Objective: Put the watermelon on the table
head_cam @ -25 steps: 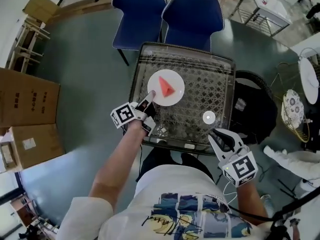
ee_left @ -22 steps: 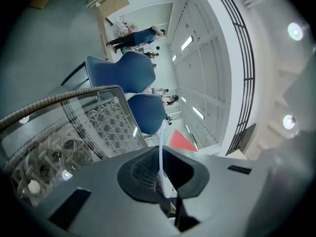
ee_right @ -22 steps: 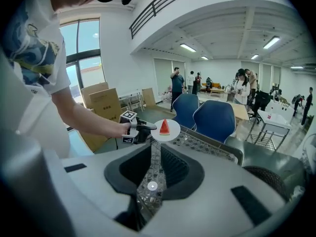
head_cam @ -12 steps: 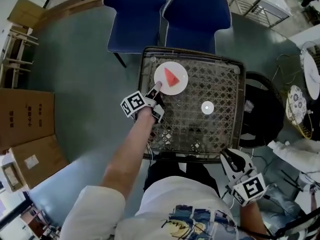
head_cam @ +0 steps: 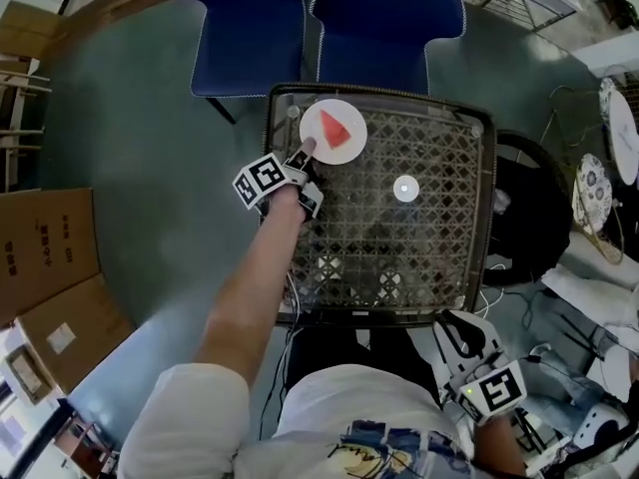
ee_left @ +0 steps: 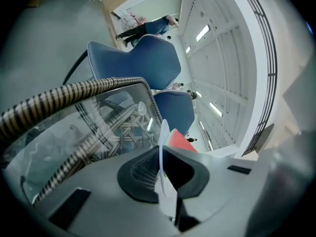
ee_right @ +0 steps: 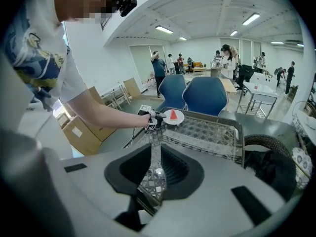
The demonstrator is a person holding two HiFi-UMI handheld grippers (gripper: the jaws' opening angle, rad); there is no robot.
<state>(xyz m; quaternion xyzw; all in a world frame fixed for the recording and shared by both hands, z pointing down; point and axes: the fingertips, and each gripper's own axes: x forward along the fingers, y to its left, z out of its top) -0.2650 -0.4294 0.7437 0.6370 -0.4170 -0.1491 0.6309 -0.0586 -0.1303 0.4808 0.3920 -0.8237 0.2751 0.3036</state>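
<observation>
A red wedge of watermelon [head_cam: 336,128] lies on a small white plate [head_cam: 347,146] at the far left corner of the glass-topped wicker table [head_cam: 439,257]. My left gripper [head_cam: 303,154] is shut on the plate's near left rim. In the left gripper view the plate's edge [ee_left: 162,142] stands between the jaws with the watermelon [ee_left: 180,140] just beyond. My right gripper [head_cam: 462,335] hangs shut and empty below the table's near right corner, close to the person's body. From the right gripper view the plate [ee_right: 174,116] and left gripper [ee_right: 157,117] show far across the table.
Two blue chairs [head_cam: 384,18] stand just beyond the table's far edge. A small white round thing [head_cam: 405,189] sits on the glass near the middle. A black round seat [head_cam: 524,208] is at the right, and cardboard boxes [head_cam: 45,257] are on the floor at left.
The left gripper has carried the plate with the watermelon farther away, toward the table's far left corner. The right gripper has drawn back off the table toward the person's body.
</observation>
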